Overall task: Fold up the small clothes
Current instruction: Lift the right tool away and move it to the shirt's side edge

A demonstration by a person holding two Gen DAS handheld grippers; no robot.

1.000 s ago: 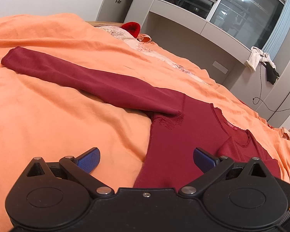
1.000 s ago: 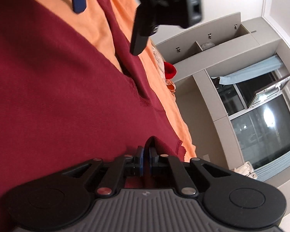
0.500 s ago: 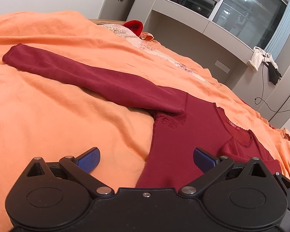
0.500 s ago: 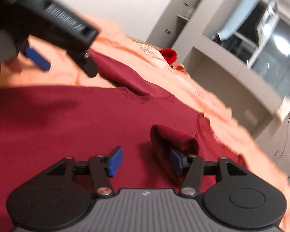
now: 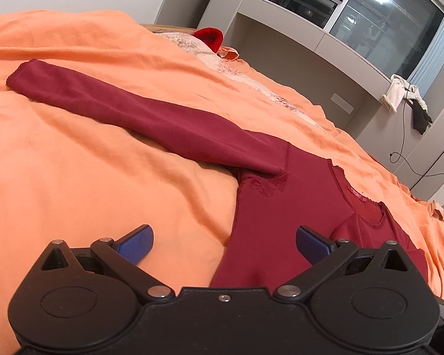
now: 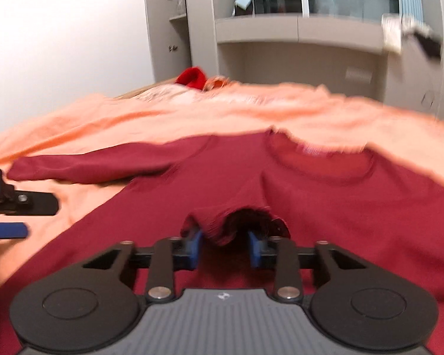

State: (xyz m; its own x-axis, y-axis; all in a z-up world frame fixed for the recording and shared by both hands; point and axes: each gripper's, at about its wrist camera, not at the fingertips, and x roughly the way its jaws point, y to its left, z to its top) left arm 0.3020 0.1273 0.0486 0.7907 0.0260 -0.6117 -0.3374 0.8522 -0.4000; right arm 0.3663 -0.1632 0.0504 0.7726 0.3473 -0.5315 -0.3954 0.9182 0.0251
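Observation:
A dark red long-sleeved top (image 5: 284, 207) lies flat on the orange bedspread (image 5: 88, 177). One sleeve (image 5: 127, 112) stretches out to the left. The other sleeve is folded over the body, and its cuff (image 6: 233, 222) lies between my right gripper's blue pads. My right gripper (image 6: 225, 247) is open, its jaws partly apart around the cuff without pinching it. My left gripper (image 5: 223, 244) is wide open and empty, low over the top's left side edge. It also shows at the left edge of the right wrist view (image 6: 11, 207).
A red item (image 5: 208, 35) and pale patterned fabric (image 5: 222, 65) lie at the far end of the bed. Grey cabinets and a window ledge (image 5: 310, 29) stand behind it. Clothes (image 5: 405, 100) hang at the right, with a cable below them.
My right gripper was shut on the sleeve cuff a second ago. It has opened and swung upright, leaving the cuff on the top's body. My left gripper stays open, almost unmoved.

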